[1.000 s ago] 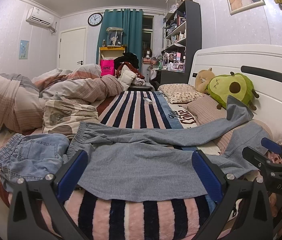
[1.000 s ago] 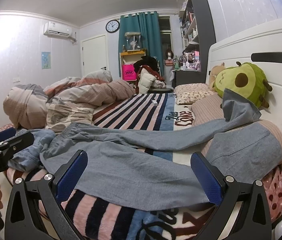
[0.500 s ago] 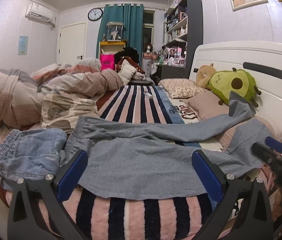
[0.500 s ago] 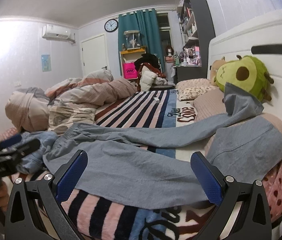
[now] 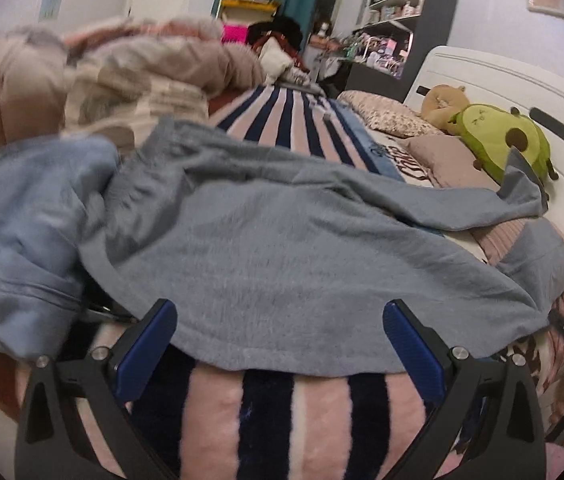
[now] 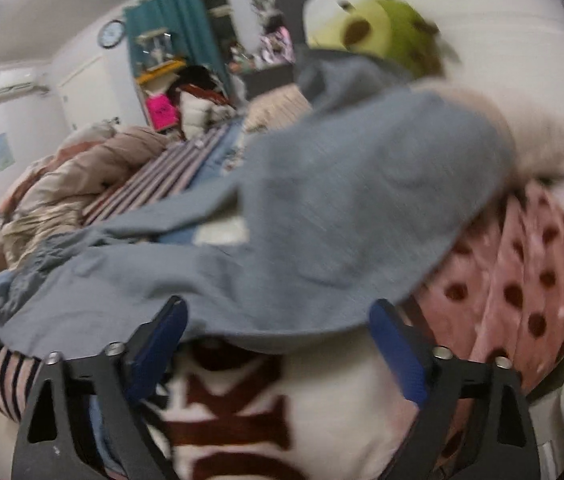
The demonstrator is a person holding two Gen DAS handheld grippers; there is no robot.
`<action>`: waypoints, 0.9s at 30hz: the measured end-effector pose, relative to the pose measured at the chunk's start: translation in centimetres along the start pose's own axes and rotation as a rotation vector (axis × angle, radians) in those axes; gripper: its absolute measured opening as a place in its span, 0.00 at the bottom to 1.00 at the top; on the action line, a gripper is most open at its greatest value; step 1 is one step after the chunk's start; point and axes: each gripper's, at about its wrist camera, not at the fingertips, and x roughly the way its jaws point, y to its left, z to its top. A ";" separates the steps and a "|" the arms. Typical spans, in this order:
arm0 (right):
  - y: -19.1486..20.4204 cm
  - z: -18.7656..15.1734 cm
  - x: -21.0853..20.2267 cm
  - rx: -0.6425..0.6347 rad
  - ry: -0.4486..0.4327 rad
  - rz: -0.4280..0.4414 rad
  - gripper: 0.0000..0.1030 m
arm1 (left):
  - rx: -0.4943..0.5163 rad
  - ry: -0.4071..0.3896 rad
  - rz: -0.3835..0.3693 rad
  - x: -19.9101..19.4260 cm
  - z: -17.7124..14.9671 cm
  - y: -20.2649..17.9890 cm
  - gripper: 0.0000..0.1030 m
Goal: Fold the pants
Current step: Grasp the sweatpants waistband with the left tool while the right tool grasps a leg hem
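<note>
A pair of light blue jeans [image 5: 22, 216] sits in a heap at the left side of the bed, touching the waist end of the grey pants [image 5: 282, 248]. The grey pants lie spread flat across the striped blanket [image 5: 266, 408], with the waist at the left and the legs going off to the right. Behind them is a bunched-up pink and grey quilt [image 5: 142, 68]. The left tool [image 5: 280, 344] is low over the near edge of the pants. Its two blue pads are wide apart, the pants edge is just in front of them, and nothing is pinched between them. Further right, one pants leg runs up over a pillow [image 5: 446, 160] to the green avocado toy [image 5: 498, 140] by the white headboard [image 5: 522, 92]. The other leg hangs over the right end of the bed. In the right wrist view, which is blurry, the right tool [image 6: 278, 338] is low by that leg end [image 6: 362, 208]. Its pads are closing, and the hem of the leg sits right at their tips, but they do not press on it. To the right of the leg is a pink cloth with dark dots [image 6: 522, 280].
</note>
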 end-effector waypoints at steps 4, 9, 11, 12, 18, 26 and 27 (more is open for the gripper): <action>-1.8 -0.3 1.9 0.045 0.043 -0.010 0.81 | -0.047 0.063 0.002 2.9 -0.4 0.8 0.99; -2.2 0.3 1.9 0.085 0.031 -0.008 0.80 | -0.082 0.092 0.010 4.6 -0.9 1.3 0.99; -3.1 0.8 1.8 0.144 0.013 0.003 0.81 | -0.094 0.079 0.010 4.6 -0.8 1.6 0.99; -3.6 1.1 2.1 0.163 0.007 0.010 0.81 | -0.107 0.073 0.006 4.6 -0.7 1.8 0.97; -3.6 1.9 3.5 0.150 0.028 0.072 0.22 | -0.111 0.056 0.052 4.9 0.0 2.1 0.36; -2.6 1.9 2.3 0.097 -0.012 0.151 0.04 | -0.106 0.116 0.050 3.2 -0.5 0.8 0.48; -2.8 1.9 2.0 0.093 -0.015 0.157 0.04 | -0.122 0.126 0.040 2.7 -0.9 1.0 0.64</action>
